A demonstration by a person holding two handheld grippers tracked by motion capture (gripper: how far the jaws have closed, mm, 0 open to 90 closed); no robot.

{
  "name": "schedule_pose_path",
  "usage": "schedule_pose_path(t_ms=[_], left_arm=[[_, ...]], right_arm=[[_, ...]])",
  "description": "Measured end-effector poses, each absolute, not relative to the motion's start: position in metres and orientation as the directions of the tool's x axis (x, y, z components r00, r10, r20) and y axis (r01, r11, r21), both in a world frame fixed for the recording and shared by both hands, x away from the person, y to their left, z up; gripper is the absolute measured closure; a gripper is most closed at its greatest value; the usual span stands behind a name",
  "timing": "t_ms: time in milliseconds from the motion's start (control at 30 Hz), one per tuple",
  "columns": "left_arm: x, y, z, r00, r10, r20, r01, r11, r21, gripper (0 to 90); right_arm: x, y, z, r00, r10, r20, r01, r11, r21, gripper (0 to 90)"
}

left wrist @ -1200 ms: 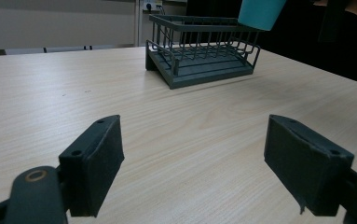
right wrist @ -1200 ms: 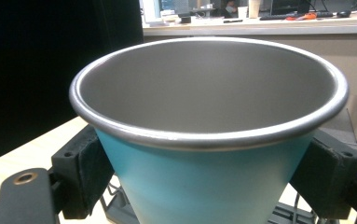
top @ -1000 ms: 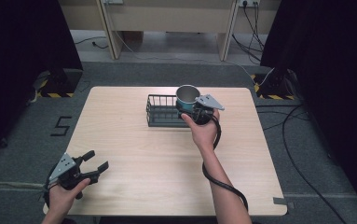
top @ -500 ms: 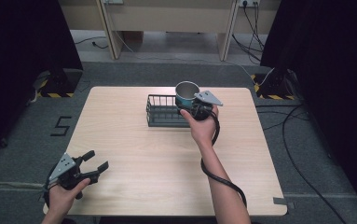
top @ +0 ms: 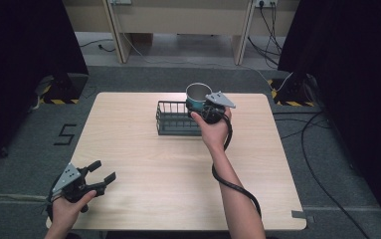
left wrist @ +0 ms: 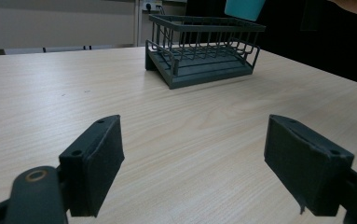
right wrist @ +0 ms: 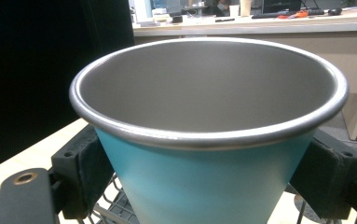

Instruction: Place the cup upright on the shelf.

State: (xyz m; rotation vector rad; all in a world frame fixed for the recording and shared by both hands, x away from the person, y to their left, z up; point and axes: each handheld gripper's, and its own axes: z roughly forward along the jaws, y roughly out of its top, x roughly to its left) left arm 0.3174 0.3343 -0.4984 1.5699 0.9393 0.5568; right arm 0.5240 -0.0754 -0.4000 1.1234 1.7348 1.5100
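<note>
Step in hand: carrying the cup (top: 198,94) to the wire basket (top: 176,118); it looks like the placing stage, not yet a release.
Right hand-held gripper (top: 204,110): clamped on the cup's teal wall, one jaw on each side, as the right gripper view shows (right wrist: 209,186).
Cup: upright, steel-lined, empty, held above the basket's far right corner, clear of the bench (top: 143,169).
Wire basket: dark, empty, at the far middle of the bench; seen from the left gripper view too (left wrist: 202,51).
Left hand-held gripper (top: 98,175): jaws wide apart, holding nothing, at the near left corner, well apart from the basket.
Next move, as I judge it: bring the cup left and down inside the basket's rails, keep it level, and open only once its base rests on the basket floor.
</note>
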Motion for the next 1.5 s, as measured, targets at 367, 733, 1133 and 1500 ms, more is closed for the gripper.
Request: schedule_pose_path(t_ms=[367, 733, 1133, 1500], left_arm=[[0.317, 0.334, -0.498, 0.565, 0.812, -0.145, 0.264, -0.012, 0.964, 18.9], [0.317, 0.334, -0.498, 0.565, 0.812, -0.148, 0.265, -0.008, 0.964, 18.9], [0.317, 0.335, -0.498, 0.566, 0.811, -0.150, 0.263, -0.005, 0.965, 18.9], [0.317, 0.335, -0.498, 0.567, 0.810, -0.150, 0.263, -0.006, 0.965, 18.9]], right_arm=[[0.532, -0.072, -0.398, -0.479, 0.872, 0.103, 0.228, 0.010, 0.974, 16.5], [0.542, -0.068, -0.406, -0.470, 0.875, 0.113, 0.258, 0.014, 0.966, 16.5], [0.553, -0.061, -0.408, -0.464, 0.878, 0.117, 0.272, 0.015, 0.962, 16.5], [0.559, -0.060, -0.409, -0.455, 0.882, 0.121, 0.284, 0.015, 0.959, 16.5]])
